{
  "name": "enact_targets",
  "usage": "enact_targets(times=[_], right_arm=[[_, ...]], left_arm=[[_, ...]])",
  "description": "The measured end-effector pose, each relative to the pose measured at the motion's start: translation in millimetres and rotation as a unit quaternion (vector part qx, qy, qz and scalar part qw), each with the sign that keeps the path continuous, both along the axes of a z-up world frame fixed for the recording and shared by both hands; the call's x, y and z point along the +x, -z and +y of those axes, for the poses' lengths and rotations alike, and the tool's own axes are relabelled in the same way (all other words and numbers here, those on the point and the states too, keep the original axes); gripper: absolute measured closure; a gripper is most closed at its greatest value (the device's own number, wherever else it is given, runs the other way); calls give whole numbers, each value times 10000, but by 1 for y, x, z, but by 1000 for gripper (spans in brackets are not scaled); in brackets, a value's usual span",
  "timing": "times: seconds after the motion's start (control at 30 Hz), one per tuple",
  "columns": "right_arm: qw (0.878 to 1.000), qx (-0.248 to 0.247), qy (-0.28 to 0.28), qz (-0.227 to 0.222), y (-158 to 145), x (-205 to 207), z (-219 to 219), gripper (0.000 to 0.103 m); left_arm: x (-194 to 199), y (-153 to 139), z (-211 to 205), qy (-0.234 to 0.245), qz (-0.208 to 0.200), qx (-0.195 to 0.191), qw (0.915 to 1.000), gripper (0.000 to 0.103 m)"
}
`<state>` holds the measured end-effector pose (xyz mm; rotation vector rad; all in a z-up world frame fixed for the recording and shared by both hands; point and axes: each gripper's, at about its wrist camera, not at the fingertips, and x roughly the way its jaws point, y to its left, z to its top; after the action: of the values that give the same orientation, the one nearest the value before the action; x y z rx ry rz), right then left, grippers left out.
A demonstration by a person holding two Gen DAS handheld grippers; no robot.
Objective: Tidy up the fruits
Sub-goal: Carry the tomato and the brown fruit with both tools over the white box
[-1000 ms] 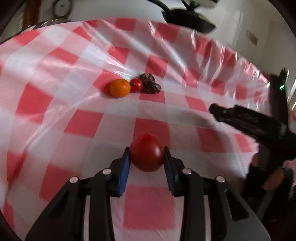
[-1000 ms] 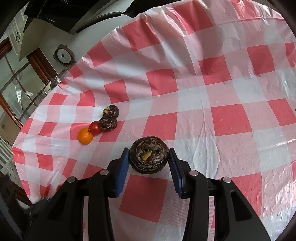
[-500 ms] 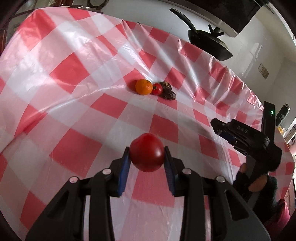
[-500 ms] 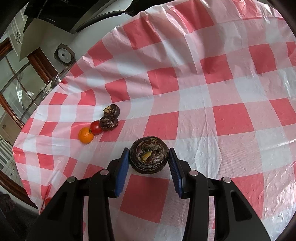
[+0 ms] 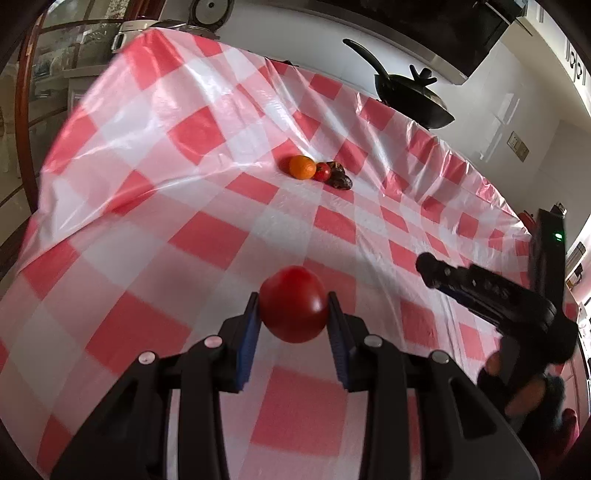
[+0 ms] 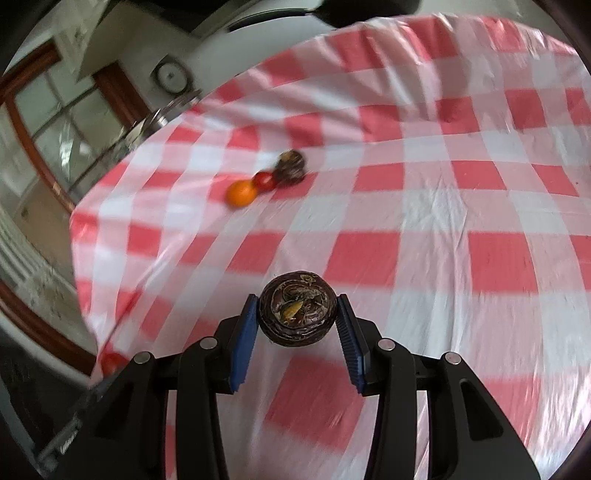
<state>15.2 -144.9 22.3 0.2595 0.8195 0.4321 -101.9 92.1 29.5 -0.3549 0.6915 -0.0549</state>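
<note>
My left gripper (image 5: 292,308) is shut on a large red tomato (image 5: 293,303), held above the red-and-white checked tablecloth (image 5: 207,236). My right gripper (image 6: 297,314) is shut on a dark brown wrinkled fruit (image 6: 297,308). Far across the cloth lies a row of fruit: an orange (image 5: 302,167), a small red tomato (image 5: 322,171) and two dark brown fruits (image 5: 341,181). The right wrist view shows the same row, blurred: the orange (image 6: 241,193), the small tomato (image 6: 264,180) and the dark fruits (image 6: 291,168). The right gripper's body (image 5: 491,291) shows at the right of the left wrist view.
A black pan (image 5: 410,96) stands beyond the table's far edge. A round appliance (image 5: 212,9) and a cabinet with glass panes (image 6: 44,122) lie past the left edge. A gloved hand (image 5: 528,391) holds the right gripper. The cloth hangs over the table's edges.
Both grippers have pulled back from the fruit row, which now looks smaller and farther. Each view has rolled a little. Both grips are unchanged.
</note>
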Motion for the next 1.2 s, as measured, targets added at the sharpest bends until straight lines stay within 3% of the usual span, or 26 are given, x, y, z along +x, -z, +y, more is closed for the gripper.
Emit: enact_targets(times=[0.5,0.97,1.2], right_arm=[[9926,-648,-1003,-214,2,-114,64,60],[9720,-1131,-2019,-398,12,-182,126,60],[9540,-1252,-2653,-619,13,-213,158,60]], left_arm=[[-67,0,35,-273,-146,-25,9995,68],[-122,6,81,-595,-170,58,9981,68],[-159,10,114,-943,-220,46,9953,68]])
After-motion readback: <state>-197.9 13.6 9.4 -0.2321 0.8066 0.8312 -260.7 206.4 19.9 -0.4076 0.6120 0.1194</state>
